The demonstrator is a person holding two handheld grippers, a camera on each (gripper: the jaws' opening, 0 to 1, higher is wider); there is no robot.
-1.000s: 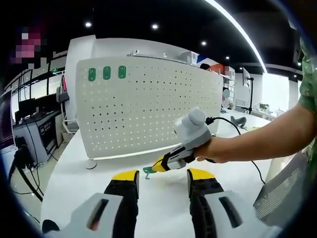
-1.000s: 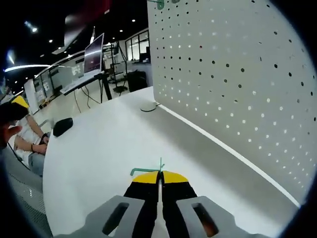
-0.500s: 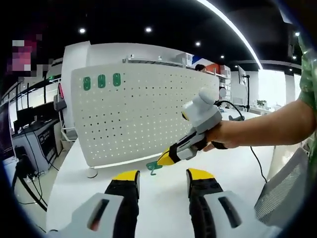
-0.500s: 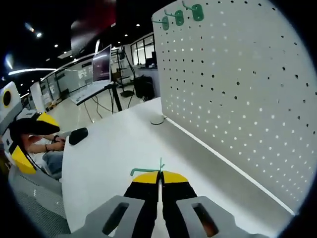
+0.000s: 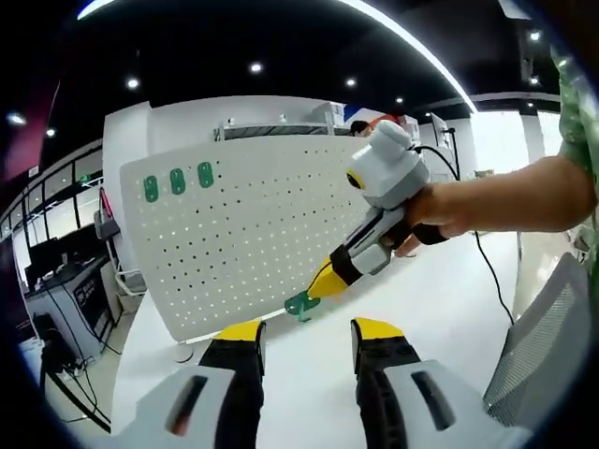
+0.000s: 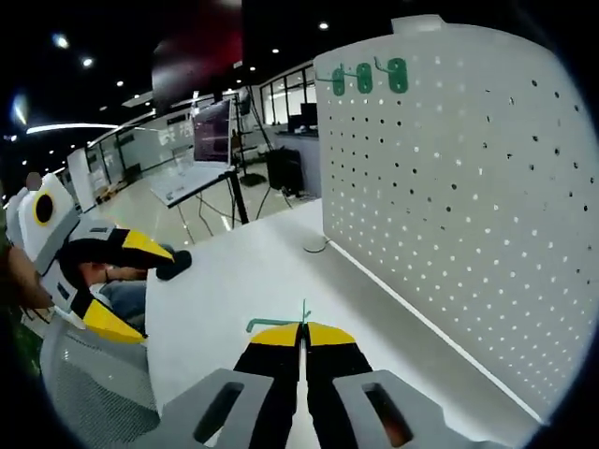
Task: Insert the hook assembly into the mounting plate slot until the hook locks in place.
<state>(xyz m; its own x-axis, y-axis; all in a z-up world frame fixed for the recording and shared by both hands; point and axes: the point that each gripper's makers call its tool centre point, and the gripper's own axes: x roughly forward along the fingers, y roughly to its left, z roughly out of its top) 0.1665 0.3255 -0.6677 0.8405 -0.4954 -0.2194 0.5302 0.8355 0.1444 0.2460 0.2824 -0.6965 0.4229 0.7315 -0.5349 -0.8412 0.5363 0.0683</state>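
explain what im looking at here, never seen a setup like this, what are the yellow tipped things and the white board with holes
No robot here: a person holds a handheld claw in each hand, and each claw carries a fisheye camera looking out along its own two yellow-tipped jaws.

The left gripper view looks over the left claw, whose jaws stand apart and empty. Across it reaches the person's hand holding the right claw, which pinches a small green plastic hook.

The right gripper view looks along the right claw, jaws closed on that hook; the left claw shows at its edge.

The white perforated pegboard panel stands upright on the white table. Three green hooks already hang near its top corner.
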